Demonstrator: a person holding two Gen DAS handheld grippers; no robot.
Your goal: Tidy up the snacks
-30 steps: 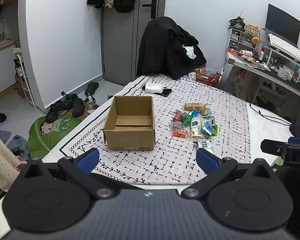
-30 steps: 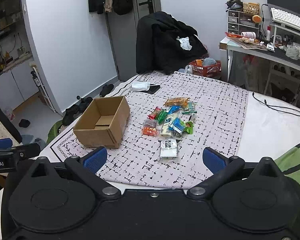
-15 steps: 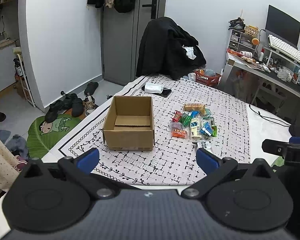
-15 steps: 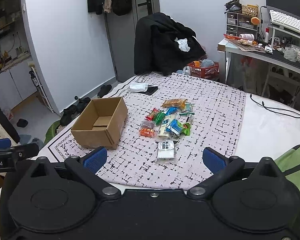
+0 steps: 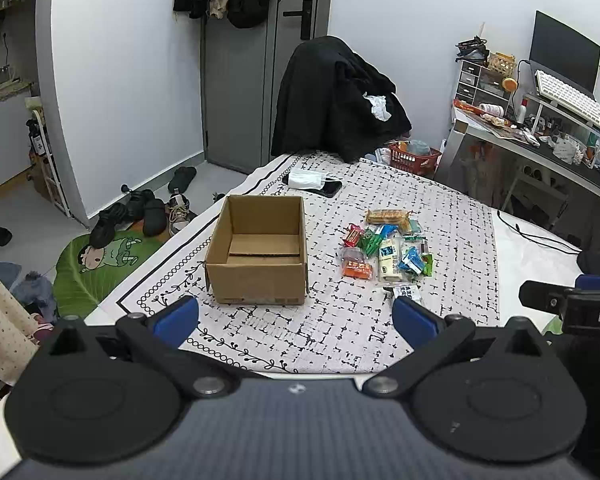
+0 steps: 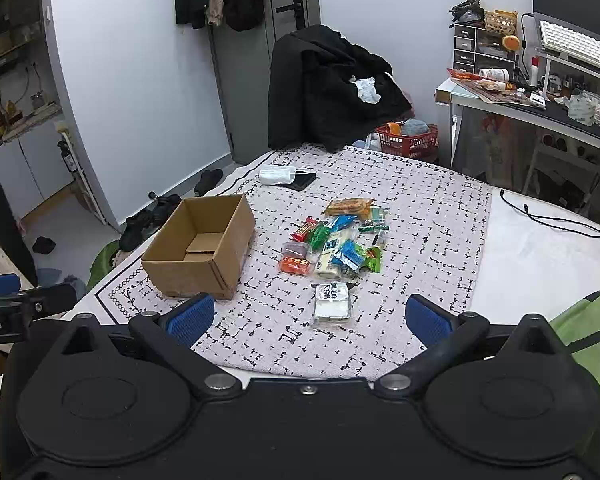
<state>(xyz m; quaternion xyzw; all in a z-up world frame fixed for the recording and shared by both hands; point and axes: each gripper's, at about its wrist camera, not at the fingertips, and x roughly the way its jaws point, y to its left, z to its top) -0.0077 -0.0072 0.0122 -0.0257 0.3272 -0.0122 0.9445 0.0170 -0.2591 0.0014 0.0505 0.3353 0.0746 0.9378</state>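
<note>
A: Both tools up and back off the near edge of the table (image 6: 540,256), nothing picked yet. Left gripper (image 5: 296,316) spread wide, empty. Right gripper (image 6: 310,318) same, fingers well apart, holding nothing.

B: Where's the stuff?

A: Cardboard box (image 5: 258,250) sits open and upright toward the near left part of the patterned cloth (image 5: 452,240), looks empty inside, just its bottom flaps. Snack pile (image 6: 334,242) lies beside it to the right, mid-cloth, clear of the box. One white packet (image 6: 332,306) lies apart from the pile, nearer the near edge.

B: So rel. to the tools?

A: White packet is almost straight ahead of the right gripper, closest item to it. Box is ahead of the left gripper, a bit left of centre. Pile sits beyond the packet.

B: How'd you do it well?

A: I'd take the loose white packet first w/ the right, since it's isolated & flat. Come down over it, fingers straddling the short sides, pinch the wrapper edge w/o dragging the cloth. Then carry over the box's right wall & drop inside. Left could steady the box if it slides; it's light.

B: Risks?

A: Wrappers look slick, pile overlaps, so could grab two at once. Go one at a time.
</note>
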